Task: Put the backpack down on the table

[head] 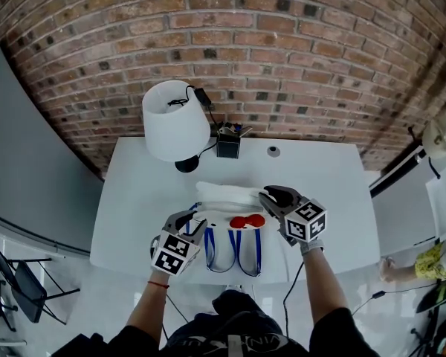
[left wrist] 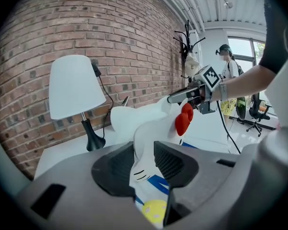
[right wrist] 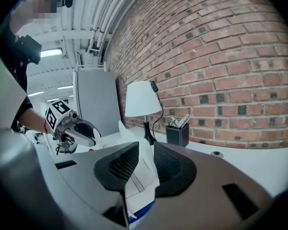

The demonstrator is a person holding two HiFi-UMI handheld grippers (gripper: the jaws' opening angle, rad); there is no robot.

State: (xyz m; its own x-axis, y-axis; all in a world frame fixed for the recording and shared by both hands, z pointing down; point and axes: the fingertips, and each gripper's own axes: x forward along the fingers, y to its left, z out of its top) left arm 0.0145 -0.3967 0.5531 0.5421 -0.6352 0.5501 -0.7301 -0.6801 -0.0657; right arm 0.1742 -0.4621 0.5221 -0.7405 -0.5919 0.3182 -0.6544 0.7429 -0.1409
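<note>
head view: a white soft backpack (head: pixel 224 199) with a red bow (head: pixel 247 221) and blue-edged straps (head: pixel 234 253) is lying on the white bench (head: pixel 134 199), close to the front edge, with the straps reaching toward the person. the left claw (head: pixel 187 218) is sitting at the backpack's left edge and the right claw (head: pixel 271 195) at its upper right corner. behind it, a lamp with a white shade and black foot (head: pixel 175 121) is standing beside a small black box holder (head: pixel 228 144) that is holding a few pens or similar sticks; what exactly they are cannot be told.

left gripper view: the left claw (left wrist: pixel 144 152) is standing spread, with a white lobe of the backpack (left wrist: pixel 153 123) rising between its pads; whiskers, a blue stripe and a yellow spot are showing just below. the bow (left wrist: pixel 184 119) is sitting farther along, right under the right claw (left wrist: pixel 172 98), and the lamp (left wrist: pixel 74 87) is standing on the bench (left wrist: pixel 57 155) to the left.

right gripper view: the right claw (right wrist: pixel 146 157) is pinching a fold of the backpack's (right wrist: pixel 141 178) white fabric, which is filling the narrow gap between the ribbed pads. the left claw (right wrist: pixel 86 132) is showing across the backpack. the black holder (right wrist: pixel 177 134) is standing by the lamp (right wrist: pixel 143 99) on the bench (right wrist: pixel 259 162), with pale sticks poking out of its top.
</note>
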